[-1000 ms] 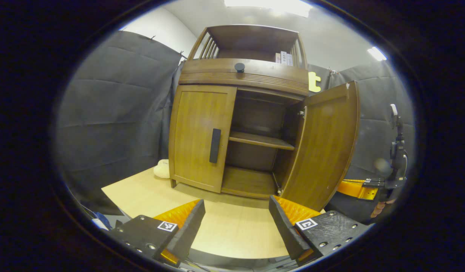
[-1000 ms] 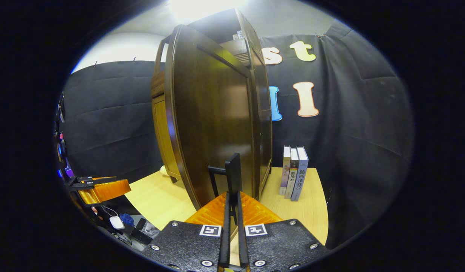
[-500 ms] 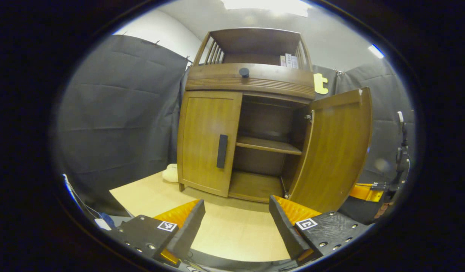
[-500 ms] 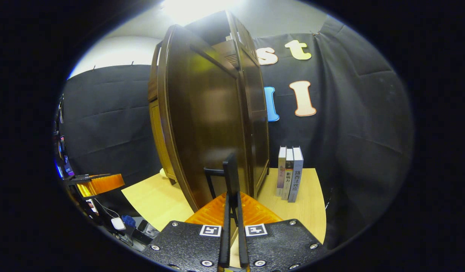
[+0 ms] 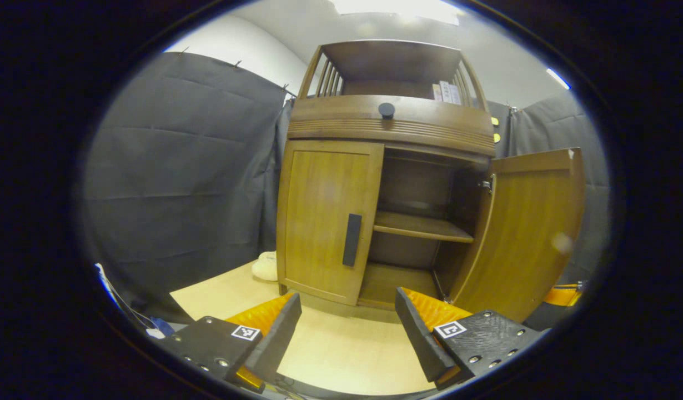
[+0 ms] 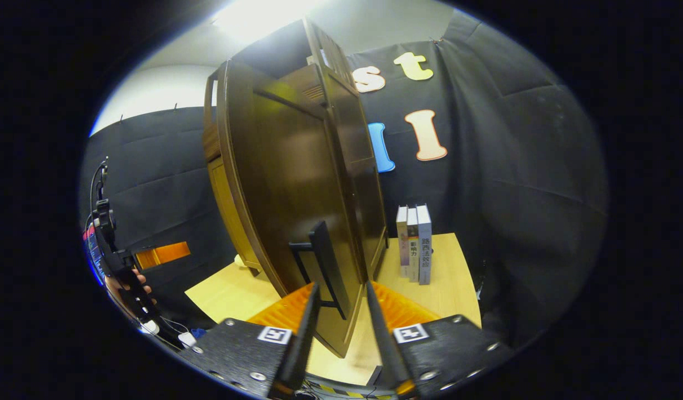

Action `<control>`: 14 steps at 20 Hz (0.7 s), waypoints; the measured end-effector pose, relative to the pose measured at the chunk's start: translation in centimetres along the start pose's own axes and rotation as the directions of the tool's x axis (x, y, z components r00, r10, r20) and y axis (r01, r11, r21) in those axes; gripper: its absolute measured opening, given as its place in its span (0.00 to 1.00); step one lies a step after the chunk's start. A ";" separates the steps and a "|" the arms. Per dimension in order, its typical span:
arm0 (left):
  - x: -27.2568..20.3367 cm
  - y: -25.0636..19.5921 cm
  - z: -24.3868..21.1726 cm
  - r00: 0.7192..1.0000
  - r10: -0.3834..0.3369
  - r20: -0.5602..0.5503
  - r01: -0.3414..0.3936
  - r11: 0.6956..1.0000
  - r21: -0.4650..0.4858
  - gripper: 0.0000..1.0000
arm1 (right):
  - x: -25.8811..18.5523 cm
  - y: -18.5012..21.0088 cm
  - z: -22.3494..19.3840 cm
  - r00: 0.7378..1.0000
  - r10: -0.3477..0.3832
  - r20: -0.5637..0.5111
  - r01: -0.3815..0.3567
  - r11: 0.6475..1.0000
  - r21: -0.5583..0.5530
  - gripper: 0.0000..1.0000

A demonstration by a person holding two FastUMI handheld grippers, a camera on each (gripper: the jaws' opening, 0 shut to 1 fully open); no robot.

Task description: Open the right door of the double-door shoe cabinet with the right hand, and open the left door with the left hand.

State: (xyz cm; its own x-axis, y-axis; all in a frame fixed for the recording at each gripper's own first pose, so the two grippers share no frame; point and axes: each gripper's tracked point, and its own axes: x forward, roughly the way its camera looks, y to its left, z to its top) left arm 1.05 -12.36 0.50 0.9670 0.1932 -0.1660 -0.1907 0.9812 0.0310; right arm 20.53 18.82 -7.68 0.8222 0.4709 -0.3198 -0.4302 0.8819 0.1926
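At the desk's front edge, the right gripper [image 6: 339, 311], jaws parted, straddles the swung-out right door [image 6: 286, 194]; next the wide-open, empty left gripper [image 5: 347, 328] must reach the shut left door's handle [image 5: 352, 239].

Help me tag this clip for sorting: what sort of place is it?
Likely a staged recording booth, not a home: black cloth walls hang around a tabletop bearing a small wooden shoe cabinet and three upright books.
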 end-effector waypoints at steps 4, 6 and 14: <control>3.2 1.2 1.1 1.000 -0.019 0.002 0.019 1.000 0.005 1.00 | -0.6 -1.8 0.2 0.993 -0.120 0.017 0.119 0.993 0.007 0.95; 5.8 1.3 2.0 0.999 -0.043 0.004 0.043 0.999 0.029 1.00 | -0.8 -2.5 0.2 0.983 -0.181 0.019 0.181 0.983 0.015 0.95; 16.5 -0.2 3.9 0.974 -0.226 -0.022 0.227 0.972 0.063 1.00 | -1.8 -3.3 1.6 0.884 -0.462 0.069 0.463 0.887 0.003 0.95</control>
State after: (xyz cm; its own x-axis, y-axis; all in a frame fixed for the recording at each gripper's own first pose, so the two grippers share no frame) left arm 17.74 -9.31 1.60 0.9811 -0.0337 -0.1905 0.0449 0.9975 0.0548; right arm 21.09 15.05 -6.23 0.9515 0.0077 -0.3076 0.0002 0.9997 0.0256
